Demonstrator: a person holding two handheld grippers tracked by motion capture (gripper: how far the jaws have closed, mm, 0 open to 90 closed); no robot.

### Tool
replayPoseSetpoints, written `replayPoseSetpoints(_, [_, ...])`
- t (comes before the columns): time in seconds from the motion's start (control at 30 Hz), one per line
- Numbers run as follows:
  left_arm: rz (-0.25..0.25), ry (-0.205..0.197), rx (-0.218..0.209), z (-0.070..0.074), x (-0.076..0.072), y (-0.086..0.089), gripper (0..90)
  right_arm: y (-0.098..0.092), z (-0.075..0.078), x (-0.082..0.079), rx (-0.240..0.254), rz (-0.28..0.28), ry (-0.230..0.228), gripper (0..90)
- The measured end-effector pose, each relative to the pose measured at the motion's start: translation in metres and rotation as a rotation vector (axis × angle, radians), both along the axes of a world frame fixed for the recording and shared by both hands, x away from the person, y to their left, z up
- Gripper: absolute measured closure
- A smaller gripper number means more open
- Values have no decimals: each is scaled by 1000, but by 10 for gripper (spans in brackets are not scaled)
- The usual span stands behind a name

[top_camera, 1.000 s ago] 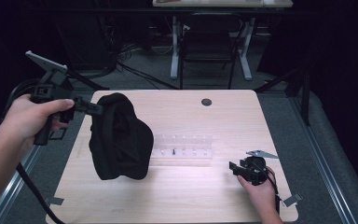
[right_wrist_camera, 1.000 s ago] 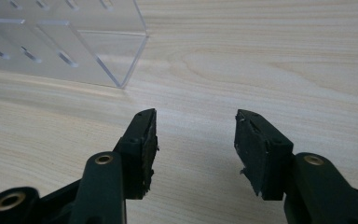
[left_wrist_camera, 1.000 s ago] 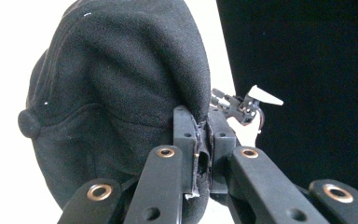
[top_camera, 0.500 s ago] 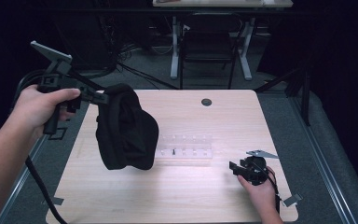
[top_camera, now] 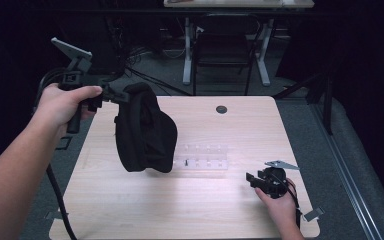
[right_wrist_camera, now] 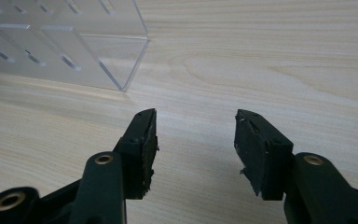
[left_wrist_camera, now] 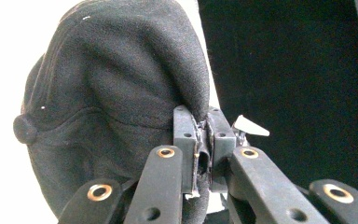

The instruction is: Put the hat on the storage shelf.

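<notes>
Pinching the edge of the black cap (left_wrist_camera: pixel 116 93), the left hand-held gripper (top_camera: pixel 114 95) has carried it higher and farther to the left rear than a second ago, so it now hangs clear above the worktop (top_camera: pixel 240 135). The lift seems finished. The right hand-held gripper (right_wrist_camera: pixel 196 140) rests with jaws wide and empty near the clear plastic rack (top_camera: pixel 205 156).
</notes>
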State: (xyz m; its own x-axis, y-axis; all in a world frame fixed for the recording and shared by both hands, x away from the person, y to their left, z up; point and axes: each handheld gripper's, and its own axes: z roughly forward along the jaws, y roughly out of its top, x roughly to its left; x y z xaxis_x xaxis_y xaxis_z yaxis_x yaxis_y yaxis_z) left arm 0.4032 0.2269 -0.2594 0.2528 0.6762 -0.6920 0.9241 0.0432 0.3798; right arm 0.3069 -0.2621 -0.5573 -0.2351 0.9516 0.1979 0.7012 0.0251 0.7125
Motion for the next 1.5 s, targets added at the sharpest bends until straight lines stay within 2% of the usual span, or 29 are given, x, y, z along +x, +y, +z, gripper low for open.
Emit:
replayPoseSetpoints(0.1, [5,2,-13,-2,5,-3,855,0,0,0,6,0,-6,485])
replayPoseSetpoints(0.4, [15,9,-18,-11,19,-18,855,-2,1,0,8,0,-6,485])
replayPoseSetpoints(0.67, [21,16,-8,-17,26,-31,854,-2,2,0,13,-2,-6,484])
replayPoseSetpoints(0.9, [16,22,-1,-21,29,-39,854,-3,3,0,14,-1,-8,485])
replayPoseSetpoints(1.37, [20,17,42,-24,32,-58,854,-3,4,0,18,2,-16,485])
replayPoseSetpoints(1.5, [11,13,36,-24,32,-65,853,-2,5,-1,15,5,-23,485])
